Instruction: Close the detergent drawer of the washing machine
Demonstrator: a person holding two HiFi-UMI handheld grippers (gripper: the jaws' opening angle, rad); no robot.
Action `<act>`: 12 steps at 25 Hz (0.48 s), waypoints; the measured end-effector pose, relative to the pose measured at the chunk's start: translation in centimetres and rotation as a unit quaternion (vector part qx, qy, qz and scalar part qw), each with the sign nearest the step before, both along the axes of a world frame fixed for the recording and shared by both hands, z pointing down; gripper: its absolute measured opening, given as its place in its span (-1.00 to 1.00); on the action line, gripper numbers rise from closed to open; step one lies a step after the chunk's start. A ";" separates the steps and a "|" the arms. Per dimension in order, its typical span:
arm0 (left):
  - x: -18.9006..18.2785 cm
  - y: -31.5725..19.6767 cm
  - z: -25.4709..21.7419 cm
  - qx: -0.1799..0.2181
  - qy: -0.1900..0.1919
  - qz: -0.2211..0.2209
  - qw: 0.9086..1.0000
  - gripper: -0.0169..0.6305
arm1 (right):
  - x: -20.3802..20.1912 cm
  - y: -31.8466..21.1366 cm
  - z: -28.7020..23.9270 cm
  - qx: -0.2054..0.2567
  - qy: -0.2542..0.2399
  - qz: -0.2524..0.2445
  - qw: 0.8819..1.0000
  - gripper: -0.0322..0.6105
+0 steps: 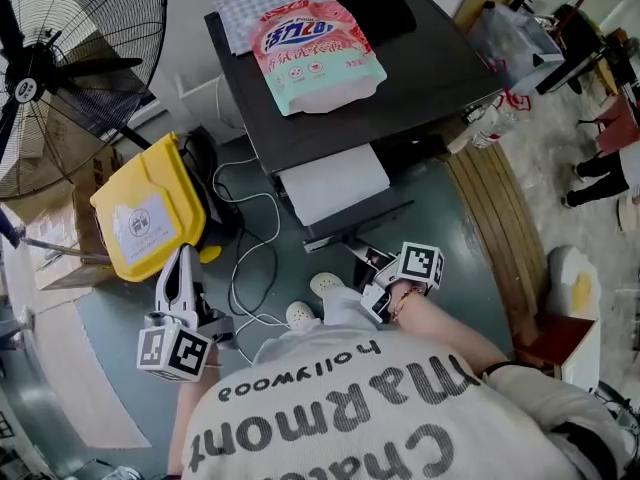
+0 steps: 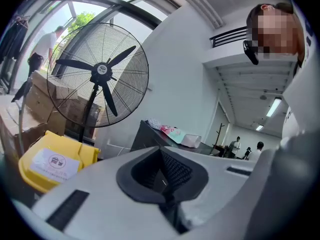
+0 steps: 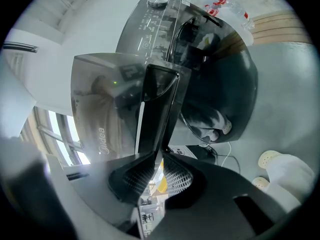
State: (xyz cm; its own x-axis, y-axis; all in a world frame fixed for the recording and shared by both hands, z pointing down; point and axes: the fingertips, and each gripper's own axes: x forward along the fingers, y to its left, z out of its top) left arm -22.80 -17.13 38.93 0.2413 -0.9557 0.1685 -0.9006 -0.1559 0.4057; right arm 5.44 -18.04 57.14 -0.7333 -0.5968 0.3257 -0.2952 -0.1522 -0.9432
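Grey-green floor (image 1: 460,248) runs under a dark washing machine (image 1: 410,78) standing against a white wall. The detergent drawer (image 1: 333,183) stands pulled out of the machine's front, straight ahead of your right gripper (image 3: 154,159). That gripper's jaws are nearly together, and the drawer's dark front edge runs down between the pads, pinched at the tips. Beside the drawer and just beyond the same gripper, the round door (image 3: 225,79) shows pale laundry (image 3: 212,123) behind its glass. Farther ahead, on the machine's top, lies a pink-and-green detergent pouch (image 1: 315,53), with a checked cloth (image 1: 245,13) at its far side. Close under your right gripper, near your feet, sit white slippers (image 1: 325,284), and white cables (image 1: 245,223) loop over the floor between the two grippers. Your left gripper (image 2: 162,166) is held well apart from the drawer and pointed away from it; its jaws are pressed together with nothing between them. Ahead of it stands a yellow bin (image 2: 50,164) with a white label, and beyond that a large black pedestal fan (image 2: 102,71) near the windows.
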 end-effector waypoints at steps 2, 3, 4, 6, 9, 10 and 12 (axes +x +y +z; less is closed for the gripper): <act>0.0 0.0 -0.2 0.002 -0.002 0.000 1.000 -0.92 | -0.1 -0.3 -0.1 0.007 -0.002 -0.002 1.000 -0.68; -0.1 0.0 -0.2 0.002 -0.001 -0.002 1.000 -0.92 | -0.1 -0.4 -0.1 0.008 -0.003 -0.003 1.000 -0.68; -0.2 0.0 -0.2 0.001 -0.001 -0.005 1.000 -0.92 | -0.2 -0.6 -0.2 0.012 -0.005 -0.004 1.000 -0.68; -0.3 0.1 -0.3 0.003 -0.001 -0.008 1.000 -0.92 | -0.3 -0.8 -0.2 0.019 -0.010 -0.006 1.000 -0.68; -0.5 0.2 -0.3 0.003 -0.002 -0.013 1.000 -0.92 | -0.5 -1.2 -0.2 0.020 -0.010 -0.007 1.000 -0.68; -0.6 0.2 -0.3 0.003 -0.003 -0.014 1.000 -0.92 | -0.5 -1.4 -0.2 0.021 -0.010 -0.006 1.000 -0.68; -0.7 0.2 -0.4 0.003 -0.003 -0.016 1.000 -0.92 | -0.7 -1.7 -0.3 0.023 -0.012 -0.005 1.000 -0.68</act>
